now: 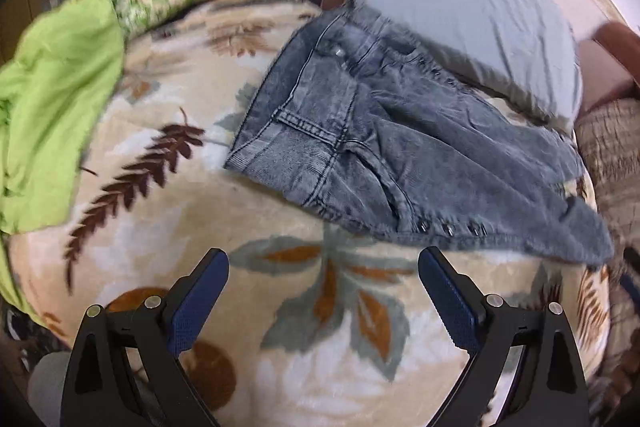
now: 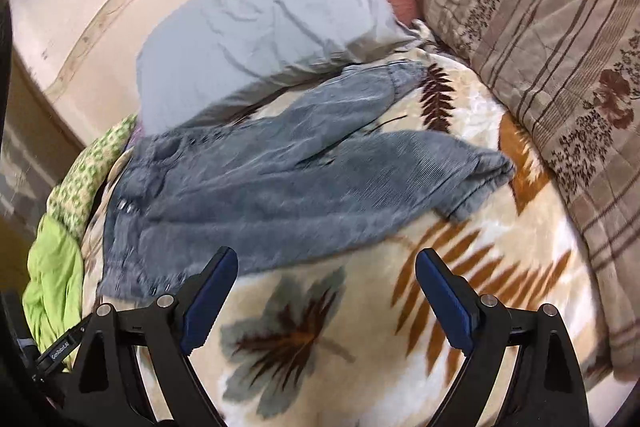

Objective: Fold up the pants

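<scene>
A pair of grey-blue acid-wash jeans (image 1: 360, 131) lies spread on a cream blanket with leaf prints (image 1: 312, 327). In the left wrist view the waistband faces left and the near side seam with studs runs toward the right. My left gripper (image 1: 323, 263) is open and empty, hovering just short of the jeans' near edge. In the right wrist view the jeans (image 2: 280, 187) show both legs reaching right, their hems apart. My right gripper (image 2: 326, 263) is open and empty, above the blanket (image 2: 360, 327) beside the near leg.
A pale blue pillow (image 1: 472, 11) lies behind the jeans against the wall; it also shows in the right wrist view (image 2: 260, 27). A green cloth (image 1: 52, 107) is bunched at the left. A brown patterned quilt (image 2: 552, 67) lies along the right.
</scene>
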Tool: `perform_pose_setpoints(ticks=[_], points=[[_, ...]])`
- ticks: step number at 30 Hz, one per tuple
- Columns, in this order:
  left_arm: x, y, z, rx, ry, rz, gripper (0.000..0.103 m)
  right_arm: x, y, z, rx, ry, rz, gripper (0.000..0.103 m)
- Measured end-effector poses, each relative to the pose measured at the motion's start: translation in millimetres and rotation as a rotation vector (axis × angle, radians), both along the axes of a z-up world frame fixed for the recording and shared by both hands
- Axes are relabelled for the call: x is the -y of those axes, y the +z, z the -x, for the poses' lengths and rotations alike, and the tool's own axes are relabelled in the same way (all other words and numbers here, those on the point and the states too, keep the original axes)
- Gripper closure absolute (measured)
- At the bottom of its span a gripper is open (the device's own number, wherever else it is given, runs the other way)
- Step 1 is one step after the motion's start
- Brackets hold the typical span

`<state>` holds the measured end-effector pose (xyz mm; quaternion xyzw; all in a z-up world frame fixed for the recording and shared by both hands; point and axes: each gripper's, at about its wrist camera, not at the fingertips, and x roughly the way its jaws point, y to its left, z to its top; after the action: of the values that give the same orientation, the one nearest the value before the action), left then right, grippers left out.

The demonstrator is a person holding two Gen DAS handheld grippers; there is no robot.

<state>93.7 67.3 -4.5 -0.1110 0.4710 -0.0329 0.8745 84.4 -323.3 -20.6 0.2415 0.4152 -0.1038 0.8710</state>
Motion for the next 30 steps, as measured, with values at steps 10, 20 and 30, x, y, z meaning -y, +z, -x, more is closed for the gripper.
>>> perform_pose_setpoints(ticks=[10, 20, 30], points=[[14, -45, -91, -0.171, -0.028, 0.110, 0.020, 66, -37, -11, -0.083, -0.159, -0.084, 0.015], [-17, -72, -128, -0.180, 0.065, 0.241, 0.092, 98, -53, -37, -0.065, -0.214, -0.198, 0.101], [-91, -22, -81, -0.067, 0.093, 0.159, 0.096, 26, 13, 25, 0.014, -0.060, -0.079, 0.101]])
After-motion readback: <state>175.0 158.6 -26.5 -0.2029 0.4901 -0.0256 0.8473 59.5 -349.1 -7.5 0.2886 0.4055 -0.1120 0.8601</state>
